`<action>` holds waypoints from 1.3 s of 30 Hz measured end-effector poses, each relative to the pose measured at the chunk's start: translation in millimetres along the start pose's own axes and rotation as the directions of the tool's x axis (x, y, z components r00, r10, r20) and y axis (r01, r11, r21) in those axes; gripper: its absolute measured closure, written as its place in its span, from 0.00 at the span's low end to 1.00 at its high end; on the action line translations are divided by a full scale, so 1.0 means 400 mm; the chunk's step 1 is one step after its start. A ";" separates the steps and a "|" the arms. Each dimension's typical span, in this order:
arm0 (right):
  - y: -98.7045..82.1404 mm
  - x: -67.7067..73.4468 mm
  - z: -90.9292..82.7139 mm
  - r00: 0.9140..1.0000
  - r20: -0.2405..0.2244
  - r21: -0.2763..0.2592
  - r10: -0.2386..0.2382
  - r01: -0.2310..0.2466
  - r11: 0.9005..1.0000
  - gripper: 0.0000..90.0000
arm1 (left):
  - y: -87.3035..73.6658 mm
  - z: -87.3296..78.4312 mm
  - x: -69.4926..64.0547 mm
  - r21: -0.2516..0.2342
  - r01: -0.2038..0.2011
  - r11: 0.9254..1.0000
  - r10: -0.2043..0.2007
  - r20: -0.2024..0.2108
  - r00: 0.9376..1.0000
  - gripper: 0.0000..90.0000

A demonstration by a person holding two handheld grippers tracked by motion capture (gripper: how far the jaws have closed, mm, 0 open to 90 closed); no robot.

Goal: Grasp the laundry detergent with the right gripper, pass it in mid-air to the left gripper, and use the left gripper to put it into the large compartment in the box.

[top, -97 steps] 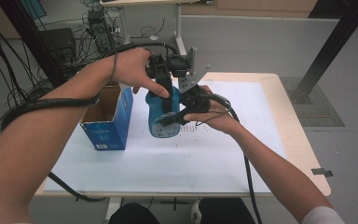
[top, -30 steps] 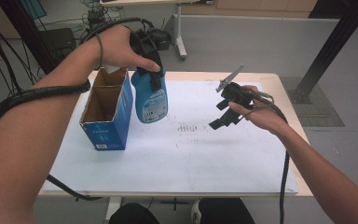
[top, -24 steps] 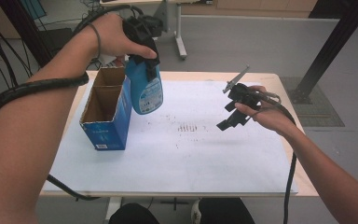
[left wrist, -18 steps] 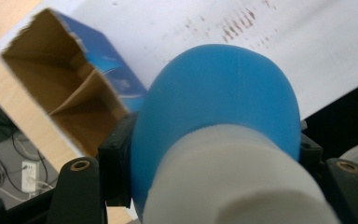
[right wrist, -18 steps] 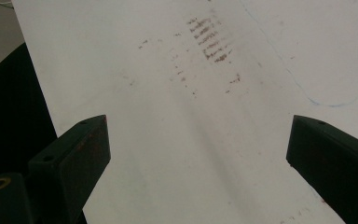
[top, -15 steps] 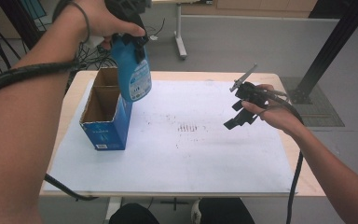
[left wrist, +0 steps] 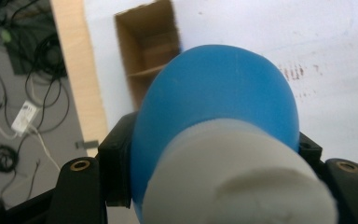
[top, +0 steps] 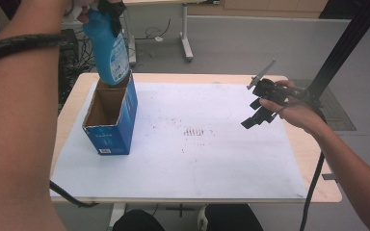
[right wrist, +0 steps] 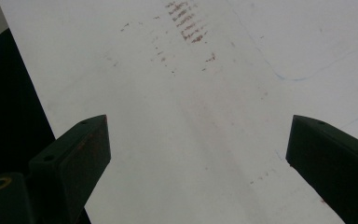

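A blue bottle point(top: 110, 50) with a white label hangs in the air over the far end of an open blue cardboard box point(top: 111, 118), tilted a little. My left gripper point(top: 108, 10) is shut on its top at the upper edge of the high view. In the left gripper view the bottle's white cap and blue body point(left wrist: 214, 116) sit between the jaws of the left gripper point(left wrist: 214, 156), with the box point(left wrist: 150, 51) open below. My right gripper point(top: 257, 118) is held above the table's right side, open, nothing between the jaws. The right gripper point(right wrist: 196, 140) looks down on the sheet.
A white sheet point(top: 197, 159) covers the wooden table point(top: 318, 163) and has brown smudges point(top: 195, 131) near its middle. The box stands on the sheet's left part. A black post point(top: 347, 43) rises at the far right; cables and desk legs lie on the floor behind.
My left hand has lifted the bottle off the sheet, up and to the left, until it hangs over the box. My right gripper, which let the bottle go earlier, has drifted right.
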State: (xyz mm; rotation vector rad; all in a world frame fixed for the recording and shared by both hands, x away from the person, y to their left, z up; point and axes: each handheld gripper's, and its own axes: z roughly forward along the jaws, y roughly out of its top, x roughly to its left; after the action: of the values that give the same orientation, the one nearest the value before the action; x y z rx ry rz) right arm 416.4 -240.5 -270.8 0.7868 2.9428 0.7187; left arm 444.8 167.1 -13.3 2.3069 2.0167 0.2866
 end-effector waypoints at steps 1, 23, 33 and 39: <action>0.000 0.000 0.000 1.000 0.000 0.000 0.000 0.000 1.000 0.07 | 0.000 0.000 0.000 0.000 0.000 1.000 0.000 0.000 1.000 0.40; 0.004 0.007 -0.008 1.000 -0.011 0.011 -0.009 0.009 1.000 0.07 | -0.029 0.020 0.109 -0.007 0.250 0.968 -0.250 -0.014 0.968 0.40; -0.006 0.001 -0.007 1.000 -0.010 0.004 0.004 -0.004 1.000 0.07 | -0.031 0.062 0.118 -0.001 0.257 0.967 -0.257 -0.002 0.967 0.40; -0.006 -0.001 -0.017 1.000 -0.010 -0.001 0.005 -0.005 1.000 0.07 | -0.032 0.101 0.118 0.018 0.254 0.967 -0.253 -0.010 0.967 0.40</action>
State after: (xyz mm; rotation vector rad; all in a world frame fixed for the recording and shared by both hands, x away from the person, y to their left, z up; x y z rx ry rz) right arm 414.8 -245.6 -265.9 0.7928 2.9507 0.7265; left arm 445.4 218.6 -50.5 2.0271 2.2948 0.2610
